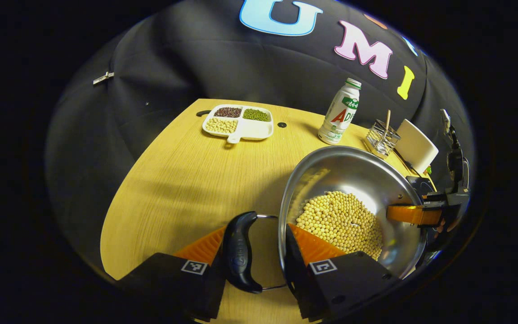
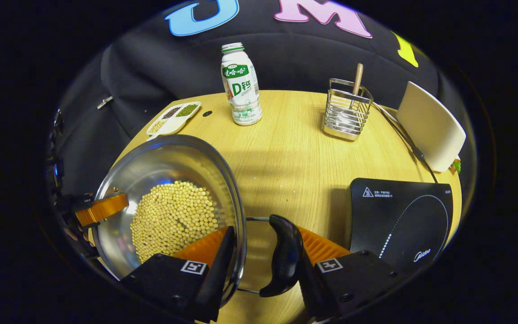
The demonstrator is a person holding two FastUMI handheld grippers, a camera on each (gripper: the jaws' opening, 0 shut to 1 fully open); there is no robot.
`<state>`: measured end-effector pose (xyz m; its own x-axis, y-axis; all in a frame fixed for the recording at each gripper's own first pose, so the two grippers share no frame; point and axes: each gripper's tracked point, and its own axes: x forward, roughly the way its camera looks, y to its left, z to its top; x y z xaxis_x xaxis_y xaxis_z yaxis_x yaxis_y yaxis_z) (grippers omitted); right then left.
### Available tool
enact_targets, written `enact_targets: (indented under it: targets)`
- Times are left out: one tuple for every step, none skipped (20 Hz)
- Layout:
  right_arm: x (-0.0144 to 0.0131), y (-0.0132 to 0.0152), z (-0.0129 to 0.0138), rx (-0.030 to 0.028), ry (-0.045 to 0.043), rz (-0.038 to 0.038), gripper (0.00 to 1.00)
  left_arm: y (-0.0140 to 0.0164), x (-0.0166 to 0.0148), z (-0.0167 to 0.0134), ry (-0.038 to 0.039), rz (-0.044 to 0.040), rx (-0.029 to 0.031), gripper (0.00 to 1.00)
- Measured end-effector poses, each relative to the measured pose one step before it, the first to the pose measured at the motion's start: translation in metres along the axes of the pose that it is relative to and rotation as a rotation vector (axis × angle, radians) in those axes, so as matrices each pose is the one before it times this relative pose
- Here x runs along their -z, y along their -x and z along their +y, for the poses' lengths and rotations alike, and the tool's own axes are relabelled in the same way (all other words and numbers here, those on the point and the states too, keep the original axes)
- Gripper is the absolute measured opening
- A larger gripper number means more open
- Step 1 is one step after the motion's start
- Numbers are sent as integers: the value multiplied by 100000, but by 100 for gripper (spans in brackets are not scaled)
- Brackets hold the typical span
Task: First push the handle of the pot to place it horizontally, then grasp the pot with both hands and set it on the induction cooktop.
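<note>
A steel pot [image 1: 344, 171] [image 2: 164, 162] holds a heap of soybeans [image 1: 340, 220] [image 2: 173, 216]. My left gripper [image 1: 255, 229] is shut on it: one finger presses the outside of a black side handle [image 1: 240, 252], the other lies against the inner wall. My right gripper [image 2: 265, 231] clamps the opposite black handle [image 2: 286, 252] and wall the same way. Each gripper's inner finger also shows across the pot in the other gripper's view. The black induction cooktop [image 2: 400, 216] lies on the table just right of the pot. Whether the pot rests on the table I cannot tell.
On the wooden table [image 2: 295, 153] stand a white drink bottle [image 2: 241, 85] [image 1: 340, 114], a wire utensil holder [image 2: 346, 110] [image 1: 382, 137], a divided dish of beans [image 1: 238, 121] [image 2: 173, 117] and a tilted white board [image 2: 430, 123]. A cable [image 2: 403, 135] runs behind the cooktop.
</note>
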<state>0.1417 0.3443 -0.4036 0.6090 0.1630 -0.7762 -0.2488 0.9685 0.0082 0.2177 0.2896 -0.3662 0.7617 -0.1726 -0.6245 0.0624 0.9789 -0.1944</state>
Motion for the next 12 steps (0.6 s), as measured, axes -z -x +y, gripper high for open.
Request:
enact_targets:
  targets:
    - [-92, 7, 65, -246, -41, -1361, 74, 75, 43, 8, 1258, -217, -582, 67]
    - [56, 10, 35, -452, 499, -367, 72, 2, -76, 22, 717, -429, -141, 66]
    - [-198, 158, -93, -611, -576, -1696, 72, 32, 94, 88, 527, -96, -389, 66]
    - [108, -102, 129, -435, -1342, 110, 69, 56, -12, -54, -133, -75, 185, 65]
    - [-298, -129, 45, -35, -869, -1057, 66, -87, 105, -38, 212, 377, -122, 65]
    - [271, 172, -101, -302, 438, -317, 63, 91, -105, 73, 21, -60, -315, 64]
    - [-259, 320, -12, 525, -1612, -1353, 67, 72, 104, -101, 285, 140, -134, 64]
    - [177, -303, 68, -46, -555, -503, 64, 5, -80, 0, 362, -387, 9, 63]
    - [0, 96, 64, 180, 494, -930, 64, 140, 52, -35, 549, -525, -319, 62]
    - [83, 213, 37, 234, 452, -607, 64, 181, -73, 39, 303, -548, -475, 62]
    - [170, 91, 151, -127, 344, 91, 64, 240, 134, 114, -588, -179, -680, 61]
    - [229, 197, 134, -173, 750, 274, 64, 275, 87, 108, -441, -62, -589, 60]
